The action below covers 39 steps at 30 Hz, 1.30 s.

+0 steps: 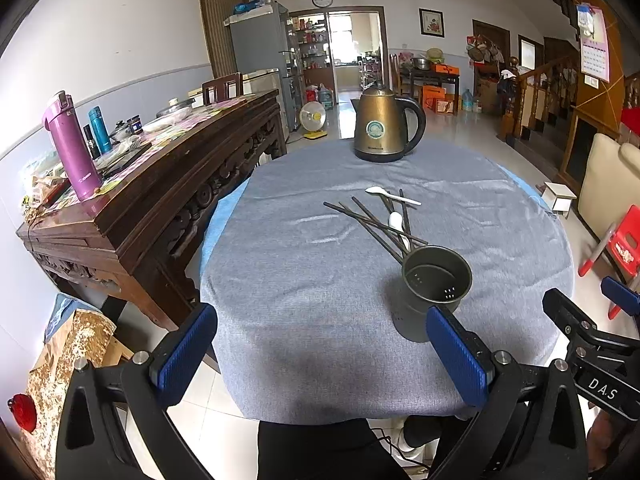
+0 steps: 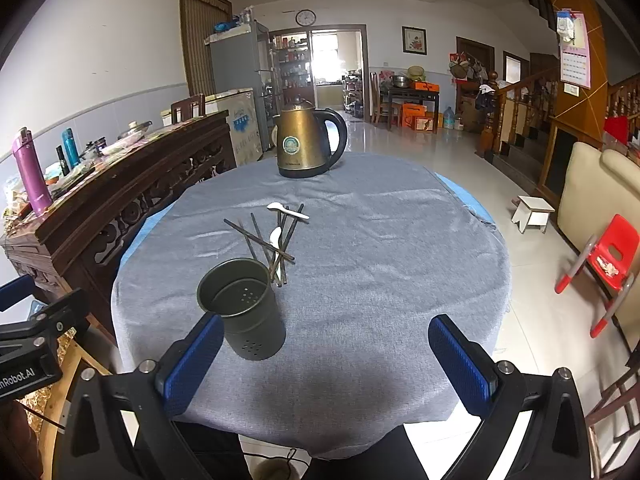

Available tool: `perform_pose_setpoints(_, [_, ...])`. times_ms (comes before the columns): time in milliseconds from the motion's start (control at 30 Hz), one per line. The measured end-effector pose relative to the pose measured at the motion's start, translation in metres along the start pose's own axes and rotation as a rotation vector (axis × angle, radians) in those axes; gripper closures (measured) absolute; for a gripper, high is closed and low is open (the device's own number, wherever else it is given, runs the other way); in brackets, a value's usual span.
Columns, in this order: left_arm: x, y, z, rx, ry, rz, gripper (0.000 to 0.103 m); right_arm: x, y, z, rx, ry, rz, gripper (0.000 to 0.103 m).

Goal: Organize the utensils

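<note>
Hovering at the near edge of the round table draped in grey-blue cloth (image 1: 304,280), the left gripper (image 1: 320,350) and the right gripper (image 2: 326,360) both stood wide apart, their blue-padded fingers (image 2: 192,364) holding nothing. Just beyond them the dark perforated metal utensil cup (image 2: 242,308) stood upright and empty. Behind it, near the table's middle, lay the crossed dark chopsticks (image 2: 264,242) and two white plastic spoons (image 2: 287,211), with a bronze electric kettle (image 2: 306,144) at the far edge.

Bright daylight glares from the doorway (image 2: 326,60) far ahead of the claw; sharp focus, fisheye edges bend and darken.
</note>
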<state>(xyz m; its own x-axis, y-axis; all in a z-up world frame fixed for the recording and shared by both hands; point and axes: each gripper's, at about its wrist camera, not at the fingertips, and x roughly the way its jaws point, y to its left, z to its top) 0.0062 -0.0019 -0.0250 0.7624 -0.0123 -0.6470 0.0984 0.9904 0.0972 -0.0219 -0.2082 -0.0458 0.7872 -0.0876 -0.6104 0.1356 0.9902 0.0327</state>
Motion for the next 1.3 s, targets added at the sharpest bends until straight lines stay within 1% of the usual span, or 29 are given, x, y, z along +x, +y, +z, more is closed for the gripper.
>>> perform_pose_setpoints(933, [0.002,0.003,-0.001,-0.007,-0.001,0.002,0.0,0.004,0.003,-0.001,-0.001,0.009,0.01,0.0])
perform_pose_setpoints(1300, [0.014,0.007,0.001,-0.021,0.026,0.002,0.0,0.016,0.004,-0.003,0.0,0.041,0.013,0.0])
